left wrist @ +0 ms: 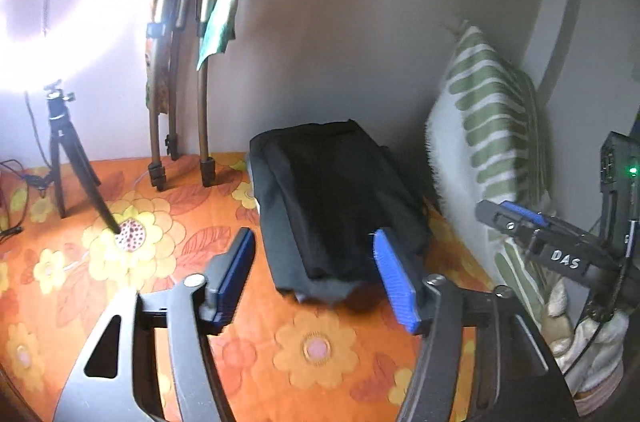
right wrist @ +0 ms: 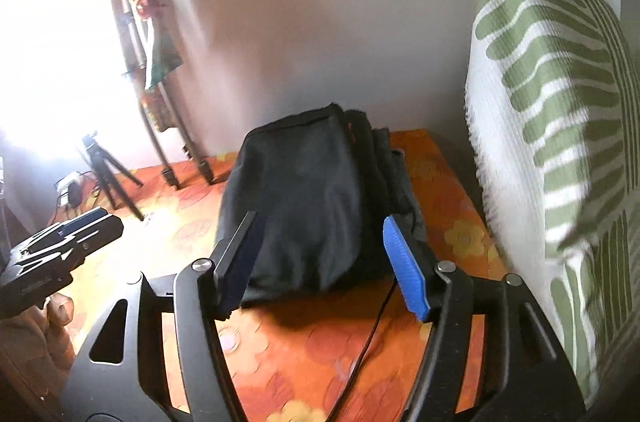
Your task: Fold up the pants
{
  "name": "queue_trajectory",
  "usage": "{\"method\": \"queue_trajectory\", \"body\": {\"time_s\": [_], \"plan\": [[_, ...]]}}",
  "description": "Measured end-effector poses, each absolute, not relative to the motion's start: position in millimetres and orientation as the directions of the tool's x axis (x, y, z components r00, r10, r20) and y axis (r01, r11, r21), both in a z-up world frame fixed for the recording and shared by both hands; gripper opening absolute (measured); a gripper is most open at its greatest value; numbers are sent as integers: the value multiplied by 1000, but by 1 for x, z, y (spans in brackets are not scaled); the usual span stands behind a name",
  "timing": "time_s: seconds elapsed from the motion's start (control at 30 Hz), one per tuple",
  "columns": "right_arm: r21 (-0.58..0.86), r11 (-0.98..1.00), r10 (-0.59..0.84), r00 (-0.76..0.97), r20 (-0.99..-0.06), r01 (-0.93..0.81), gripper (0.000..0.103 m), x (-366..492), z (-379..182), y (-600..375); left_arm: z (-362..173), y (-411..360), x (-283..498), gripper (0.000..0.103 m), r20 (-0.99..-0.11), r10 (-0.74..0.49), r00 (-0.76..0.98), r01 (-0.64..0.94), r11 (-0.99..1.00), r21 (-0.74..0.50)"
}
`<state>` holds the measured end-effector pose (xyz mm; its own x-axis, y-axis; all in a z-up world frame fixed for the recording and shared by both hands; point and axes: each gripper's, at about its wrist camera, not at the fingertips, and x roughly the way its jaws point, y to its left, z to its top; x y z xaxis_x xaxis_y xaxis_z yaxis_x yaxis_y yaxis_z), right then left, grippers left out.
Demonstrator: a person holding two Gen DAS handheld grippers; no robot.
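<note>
While both claws are hanging apart with nothing between pads, one black pants (left wrist: 340,198) bundle, folded into soft rectangular block, is lying on orange floral sheet (left wrist: 312,346) just ahead of left gripper (left wrist: 316,278) and right gripper (right wrist: 324,262). One ribbed green-striped pillow (right wrist: 548,110) is leaning right of claws. One black tripod (left wrist: 64,158) is standing far left.

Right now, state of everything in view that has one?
pants: folded into a compact stack, lying on the floral sheet, not gripped
left gripper: open, nothing between the pads
right gripper: open, nothing between the pads
pillow: upright, leaning on the wall
tripod: standing, legs spread
</note>
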<state>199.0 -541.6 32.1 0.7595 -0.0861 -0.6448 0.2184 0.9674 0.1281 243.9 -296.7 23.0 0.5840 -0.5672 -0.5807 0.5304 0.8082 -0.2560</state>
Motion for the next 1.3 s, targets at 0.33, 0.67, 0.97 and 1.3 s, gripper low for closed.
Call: {"method": "queue_trajectory", "body": {"time_s": [0.33, 0.67, 0.97, 1.3], "plan": [[89, 962, -142, 753, -642, 258, 83, 123, 30, -495, 15, -269, 167, 77, -590, -572, 570, 547, 800, -247], [24, 953, -234, 787, -571, 302, 100, 56, 24, -452, 5, -234, 112, 77, -608, -533, 588, 551, 815, -180], [19, 944, -273, 811, -518, 330, 102, 30, 22, -423, 1, -210, 95, 77, -579, -509, 636, 519, 838, -167], [45, 948, -253, 829, -499, 316, 103, 22, 16, -404, -3, -206, 85, 77, -583, -485, 652, 511, 849, -135]]}}
